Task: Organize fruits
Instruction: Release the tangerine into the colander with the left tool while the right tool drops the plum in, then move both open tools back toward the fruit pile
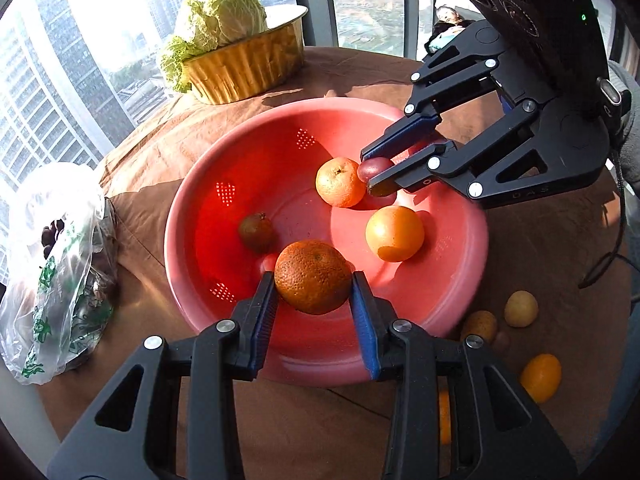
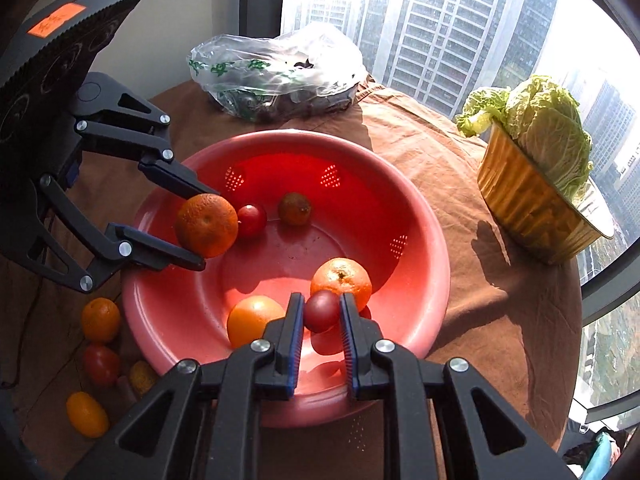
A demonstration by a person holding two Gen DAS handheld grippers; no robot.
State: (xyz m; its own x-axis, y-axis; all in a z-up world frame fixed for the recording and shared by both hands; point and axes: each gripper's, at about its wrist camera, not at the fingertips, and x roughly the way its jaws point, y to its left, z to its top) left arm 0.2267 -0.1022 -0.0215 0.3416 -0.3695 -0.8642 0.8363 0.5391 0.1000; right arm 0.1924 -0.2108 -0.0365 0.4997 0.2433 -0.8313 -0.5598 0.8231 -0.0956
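The left gripper clamps a round orange, the right gripper a red tomato, over the pink basin.

My table is draped in a brown cloth and stands right against tall windows with dark frames, high-rise towers filling the glass. Hard sunlight pours in, throwing sharp shadows across the cloth. Along the window side sit a gold foil pan holding a cabbage, and a clear plastic bag with green print.
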